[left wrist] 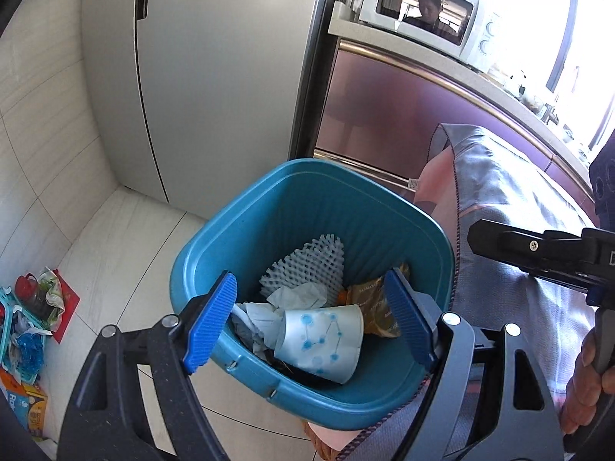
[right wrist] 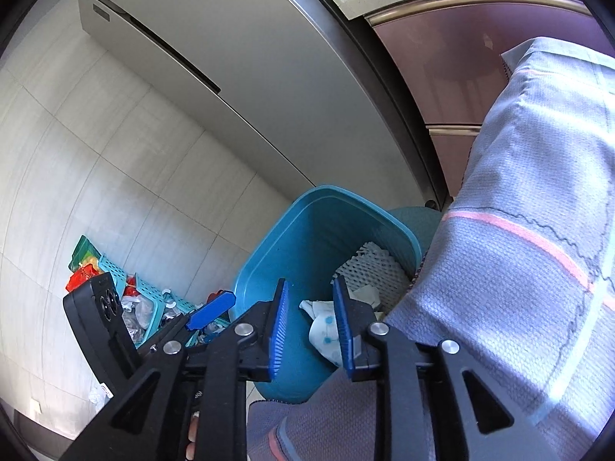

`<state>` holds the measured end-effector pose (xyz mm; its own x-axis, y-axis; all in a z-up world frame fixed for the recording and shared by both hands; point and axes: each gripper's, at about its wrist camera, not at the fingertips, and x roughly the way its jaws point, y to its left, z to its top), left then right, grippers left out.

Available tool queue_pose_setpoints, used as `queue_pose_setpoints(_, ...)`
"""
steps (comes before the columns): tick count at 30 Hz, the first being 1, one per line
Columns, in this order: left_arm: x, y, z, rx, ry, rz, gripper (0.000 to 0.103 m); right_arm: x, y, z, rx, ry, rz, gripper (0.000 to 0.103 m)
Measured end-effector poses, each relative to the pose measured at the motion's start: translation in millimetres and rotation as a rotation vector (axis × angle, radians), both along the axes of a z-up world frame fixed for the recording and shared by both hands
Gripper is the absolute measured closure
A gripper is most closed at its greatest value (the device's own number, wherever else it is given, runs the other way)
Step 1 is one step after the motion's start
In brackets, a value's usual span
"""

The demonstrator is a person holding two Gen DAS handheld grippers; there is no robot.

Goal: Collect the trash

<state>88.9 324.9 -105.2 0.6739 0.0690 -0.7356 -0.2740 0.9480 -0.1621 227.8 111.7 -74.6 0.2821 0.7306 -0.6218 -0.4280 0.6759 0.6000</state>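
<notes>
A blue plastic trash bin (left wrist: 238,238) stands on the floor beside a cloth-covered surface (left wrist: 511,199). It holds a white paper cup with blue dots (left wrist: 323,342), a white foam fruit net (left wrist: 303,265), crumpled tissue (left wrist: 300,296) and a brown wrapper (left wrist: 373,303). My left gripper (left wrist: 311,322) hangs open and empty over the bin, jaws wide apart. My right gripper (right wrist: 311,326) is open with a narrower gap, empty, above the bin (right wrist: 307,238) and the cup (right wrist: 324,334). The right gripper's body also shows in the left wrist view (left wrist: 538,253).
A grey fridge (left wrist: 215,77) and purple cabinets (left wrist: 384,107) stand behind the bin, with a microwave (left wrist: 426,11) on the counter. Teal baskets with mixed clutter (left wrist: 27,319) sit on the tiled floor at the left; they also show in the right wrist view (right wrist: 142,299).
</notes>
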Motion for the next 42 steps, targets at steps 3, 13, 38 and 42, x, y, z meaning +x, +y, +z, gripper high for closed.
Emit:
queue_pose_setpoints(3,-9,-1,6,0.007,-0.023,-0.004,0.025,-6,-5,3,0.000,-0.022,0.000,0.067)
queue_pose_setpoints(13,-40,-13,32,0.038,-0.109,-0.027,0.016,-32,-28,21,-0.012,-0.132,-0.004,0.048)
queue_pose_setpoints(38,-106,-101,81,0.091,-0.321,-0.081,0.006,-143,-121,54,-0.211,-0.586,-0.328,0.007)
queue_pose_setpoints(42,-115,-118,88,0.109,-0.357,-0.092,0.006,-156,-140,56,-0.210,-0.618,-0.383,0.007)
